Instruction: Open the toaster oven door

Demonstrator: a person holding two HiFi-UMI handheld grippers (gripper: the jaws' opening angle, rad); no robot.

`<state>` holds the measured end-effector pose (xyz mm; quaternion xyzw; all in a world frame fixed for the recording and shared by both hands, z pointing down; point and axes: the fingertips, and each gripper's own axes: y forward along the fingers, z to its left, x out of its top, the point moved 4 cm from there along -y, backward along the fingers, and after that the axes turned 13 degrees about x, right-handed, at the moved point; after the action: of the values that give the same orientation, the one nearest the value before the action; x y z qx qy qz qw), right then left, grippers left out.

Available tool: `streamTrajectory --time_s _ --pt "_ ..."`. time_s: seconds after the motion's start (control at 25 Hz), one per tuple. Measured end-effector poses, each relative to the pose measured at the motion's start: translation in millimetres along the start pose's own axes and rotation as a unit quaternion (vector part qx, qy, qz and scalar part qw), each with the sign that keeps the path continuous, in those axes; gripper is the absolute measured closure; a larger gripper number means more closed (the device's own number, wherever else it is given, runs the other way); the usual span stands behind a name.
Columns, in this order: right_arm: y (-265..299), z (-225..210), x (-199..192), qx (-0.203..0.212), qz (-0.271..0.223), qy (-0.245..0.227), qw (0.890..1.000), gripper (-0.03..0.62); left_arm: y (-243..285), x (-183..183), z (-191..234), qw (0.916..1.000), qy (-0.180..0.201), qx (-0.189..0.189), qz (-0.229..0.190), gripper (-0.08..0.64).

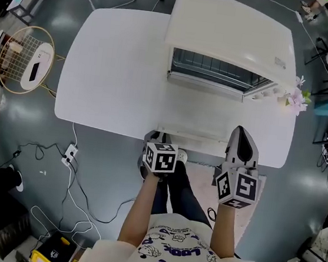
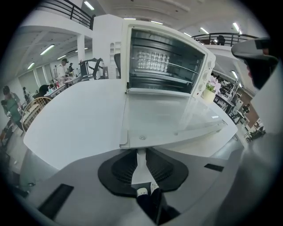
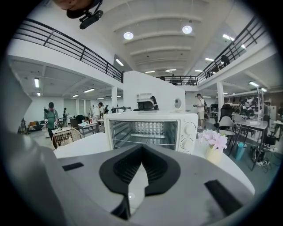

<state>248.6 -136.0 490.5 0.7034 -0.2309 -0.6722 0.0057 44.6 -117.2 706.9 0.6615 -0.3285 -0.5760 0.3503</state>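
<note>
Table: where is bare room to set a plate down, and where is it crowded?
Bare: the wide left half of the table, from the oven's left side to the table's left edge. Crowded: the right half, with the oven, its lowered door and the flowers; the left gripper holds the door's front edge.

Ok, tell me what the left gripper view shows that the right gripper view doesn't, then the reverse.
Only the left gripper view: the door lowered flat, with its door handle gripped between the fingers of the left gripper.
Only the right gripper view: the right gripper, its tips together and nothing between them.
Both: the toaster oven with its inside open to view, the pink flowers beside it, and the white table.
</note>
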Motion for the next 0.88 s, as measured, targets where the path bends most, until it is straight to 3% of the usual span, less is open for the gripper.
streamTrajectory --time_s 0.88 --pt "-1 3 6 0.006 -0.011 -0.002 1.000 0.595 -3 0 0 0.9998 0.012 0.009 -0.013 0.491"
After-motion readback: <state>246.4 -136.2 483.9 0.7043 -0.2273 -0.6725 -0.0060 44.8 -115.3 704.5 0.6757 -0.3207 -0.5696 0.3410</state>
